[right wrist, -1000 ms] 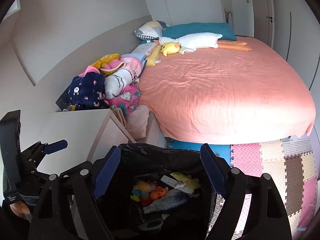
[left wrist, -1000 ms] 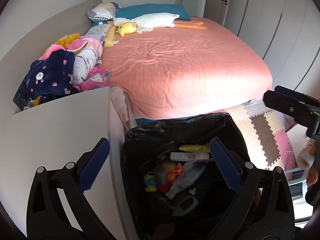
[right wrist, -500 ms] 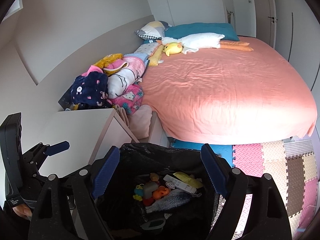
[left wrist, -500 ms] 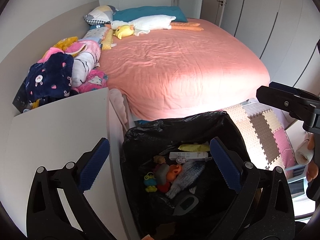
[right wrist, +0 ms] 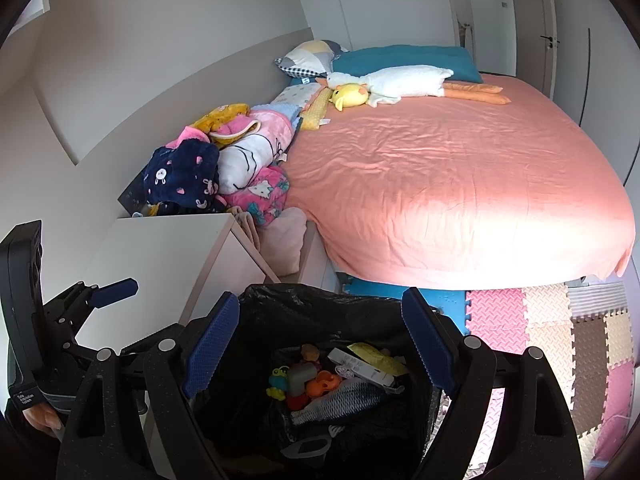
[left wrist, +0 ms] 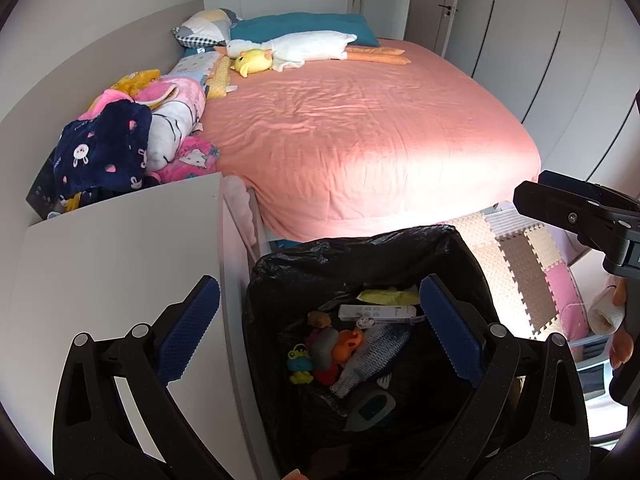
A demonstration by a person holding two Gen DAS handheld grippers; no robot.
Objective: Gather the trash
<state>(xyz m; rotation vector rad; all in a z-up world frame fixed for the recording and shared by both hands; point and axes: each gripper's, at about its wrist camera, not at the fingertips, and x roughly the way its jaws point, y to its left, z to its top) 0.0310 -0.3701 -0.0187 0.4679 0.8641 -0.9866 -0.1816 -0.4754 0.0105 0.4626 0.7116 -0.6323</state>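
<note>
A bin lined with a black bag (left wrist: 360, 256) stands on the floor between the white bedside table and the bed; it also shows in the right wrist view (right wrist: 320, 304). Inside lie small plastic toys (left wrist: 324, 350), a grey striped fish toy (left wrist: 372, 356), a white box (left wrist: 376, 312) and a yellow wrapper (left wrist: 388, 296). My left gripper (left wrist: 316, 328) is open and empty above the bin. My right gripper (right wrist: 320, 344) is open and empty above the bin too. Each gripper shows at the edge of the other's view.
A white bedside table (left wrist: 108, 264) stands left of the bin. A large bed with a pink sheet (left wrist: 360, 132) lies ahead, with plush toys (left wrist: 296, 46), pillows and a pile of blankets (left wrist: 132, 136) along its left side. Foam mats (left wrist: 520, 264) cover the floor on the right.
Both grippers have risen and drawn back slightly, so the bin and bed sit a little lower in both views. Both stay open and empty.
</note>
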